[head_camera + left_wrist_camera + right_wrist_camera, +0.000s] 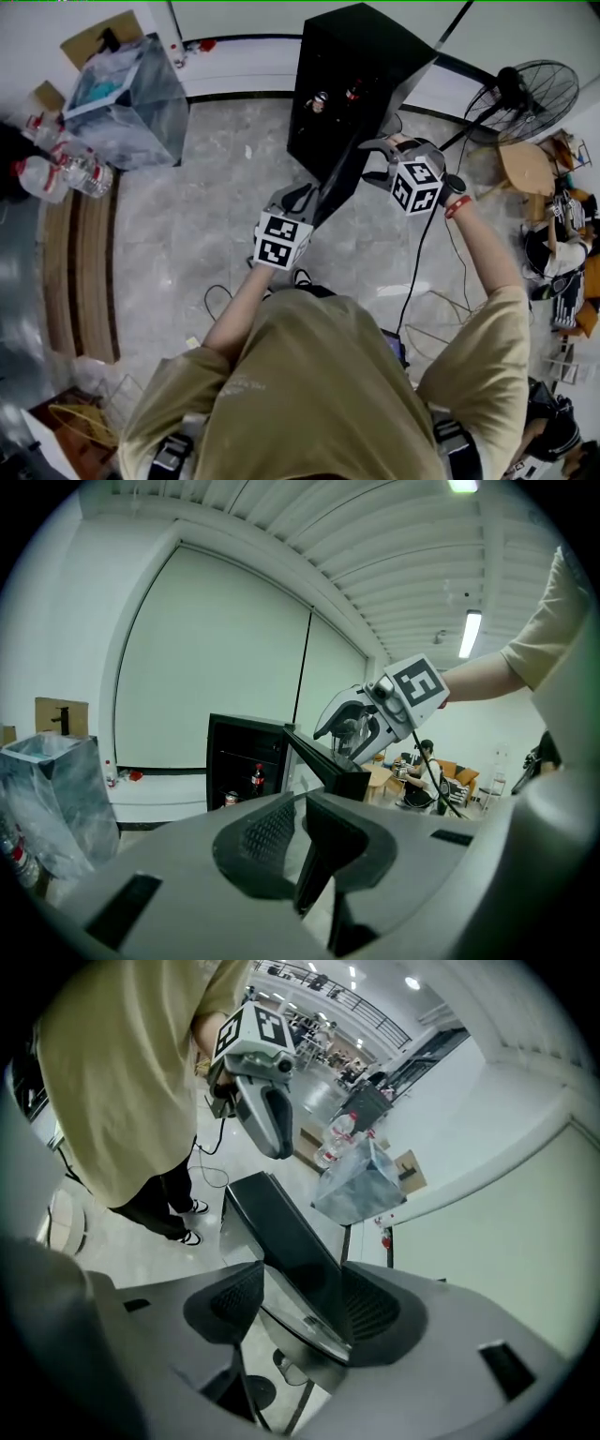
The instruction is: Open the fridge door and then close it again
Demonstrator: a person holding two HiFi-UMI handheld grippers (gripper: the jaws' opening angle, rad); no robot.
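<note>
The small black fridge (342, 66) stands open, with a bottle (256, 782) and a can (231, 799) on its shelf. Its door (349, 173) swings out toward me, seen edge-on. My left gripper (305, 199) is shut on the door's (323, 761) outer edge, which runs straight into the narrow gap at the left gripper (302, 822). My right gripper (378, 159) reaches down over the door's top edge. In the right gripper view the door (281, 1232) passes between the wide jaws of the right gripper (300, 1302), and a clear gap shows beside the left pad.
A clear plastic-lined bin (127, 98) and water bottles (66, 169) stand at the left. A floor fan (530, 89) and clutter sit at the right. A black cable (422, 253) trails over the marble floor. A person (427, 761) sits far behind the fridge.
</note>
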